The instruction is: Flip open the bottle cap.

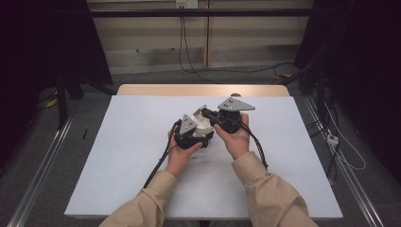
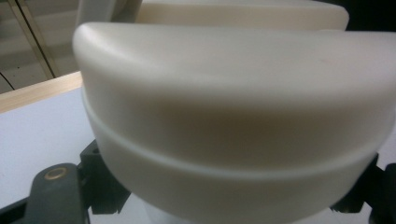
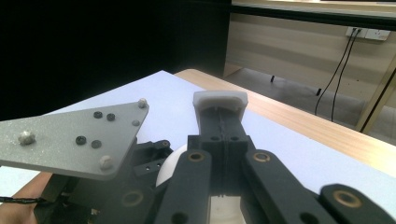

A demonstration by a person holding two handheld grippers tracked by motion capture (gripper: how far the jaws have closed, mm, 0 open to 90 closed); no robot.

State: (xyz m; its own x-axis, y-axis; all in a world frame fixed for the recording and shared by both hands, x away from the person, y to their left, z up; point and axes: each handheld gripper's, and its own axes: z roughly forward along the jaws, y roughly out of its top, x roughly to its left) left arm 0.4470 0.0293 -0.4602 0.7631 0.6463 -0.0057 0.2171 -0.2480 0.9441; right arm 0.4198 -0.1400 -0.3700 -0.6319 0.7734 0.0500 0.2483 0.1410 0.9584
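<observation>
While both hands met near the middle of the white tabletop (image 1: pixel 118 156), the left gripper (image 1: pixel 195 128) clasped a smooth cream plastic container (image 2: pixel 233 121) between its jaws, holding it above the table. The right gripper (image 3: pixel 219 105), just beside it, had its jaws pressed together on the container's thin cream edge (image 3: pixel 219 99).

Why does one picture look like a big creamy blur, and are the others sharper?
In the left gripper view, a cream plastic piece sits so close to the lens that it is soft, with a brownish shadow band across it. In the right gripper view, the right tool is fairly crisp, but the nearest black links blur and the left background is black. The high view is evenly lit on the white table, with dark corners.
</observation>
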